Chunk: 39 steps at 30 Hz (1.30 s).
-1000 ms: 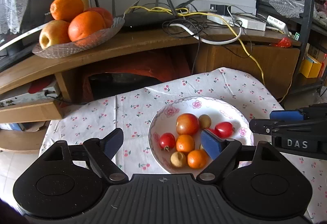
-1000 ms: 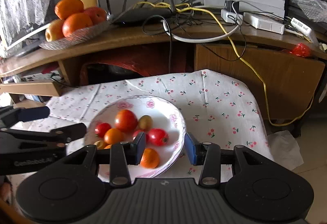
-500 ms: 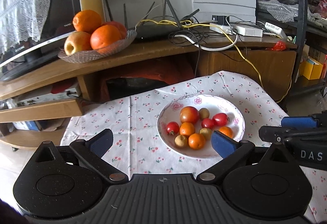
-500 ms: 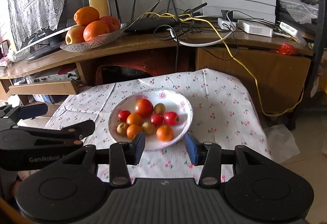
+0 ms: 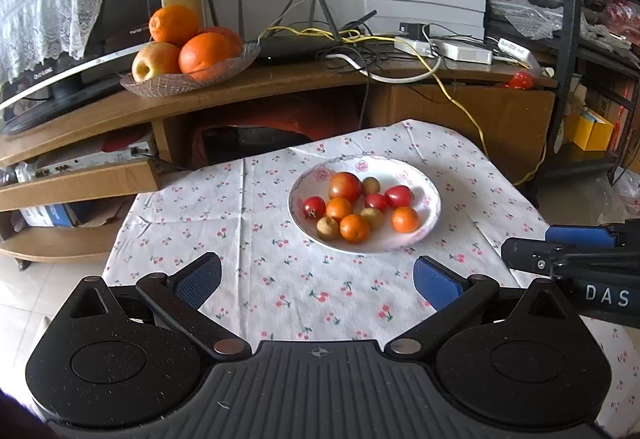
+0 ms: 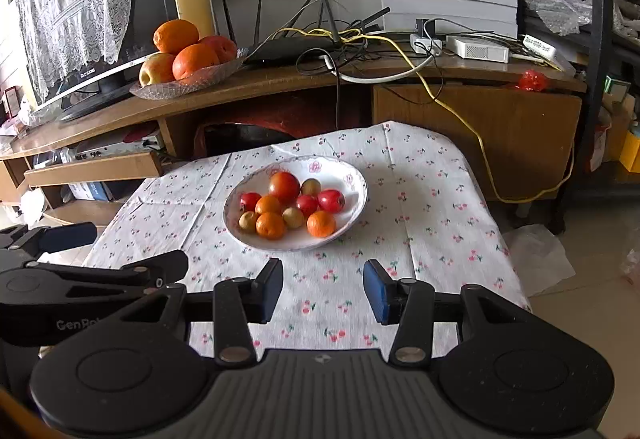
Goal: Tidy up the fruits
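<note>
Here, left gripper (image 5: pixel 316 281) and right gripper (image 6: pixel 323 291) both agape and empty, short of the fruit bowl (image 5: pixel 430 217)

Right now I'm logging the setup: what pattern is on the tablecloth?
White tablecloth with small red cherry prints, clearest in the right wrist view.

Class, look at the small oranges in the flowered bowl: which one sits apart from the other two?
The small orange at the bowl's front right, below the red tomatoes. The other two oranges touch each other on the left.
</note>
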Tool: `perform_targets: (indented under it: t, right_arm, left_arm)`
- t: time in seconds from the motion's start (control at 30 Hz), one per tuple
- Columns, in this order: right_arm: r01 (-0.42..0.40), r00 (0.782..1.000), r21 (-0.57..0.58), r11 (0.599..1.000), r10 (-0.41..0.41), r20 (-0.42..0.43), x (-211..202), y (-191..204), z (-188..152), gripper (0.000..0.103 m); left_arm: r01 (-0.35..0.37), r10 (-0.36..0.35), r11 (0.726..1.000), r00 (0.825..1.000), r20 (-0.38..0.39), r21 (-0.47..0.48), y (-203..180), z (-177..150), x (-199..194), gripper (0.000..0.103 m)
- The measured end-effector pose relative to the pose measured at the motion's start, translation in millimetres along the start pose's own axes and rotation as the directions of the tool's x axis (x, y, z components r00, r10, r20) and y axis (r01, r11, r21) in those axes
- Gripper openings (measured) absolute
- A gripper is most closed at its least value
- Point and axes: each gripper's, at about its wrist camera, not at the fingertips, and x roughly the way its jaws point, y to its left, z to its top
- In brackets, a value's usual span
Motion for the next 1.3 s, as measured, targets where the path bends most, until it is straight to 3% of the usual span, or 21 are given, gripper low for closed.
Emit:
perform_targets:
  t: [0.57, 1.3]
  right_arm:
    - [0.019, 1.0, -0.002, 1.0, -0.019, 0.003, -41.7, 4.0, -34.6, 0.046]
    - [0.018, 1.0, 0.002, 1.0, -0.017, -0.023, -62.8, 6.5, -59.9, 0.046]
  left_arm:
    - [0.041, -0.042, 0.999, 0.998, -0.037, -0.028, -5.8, -27.7, -30.3, 0.103]
    - [0.076, -0.081, 0.995, 0.994, -0.077, -0.059, -7.4, -49.0, -47.5, 0.103]
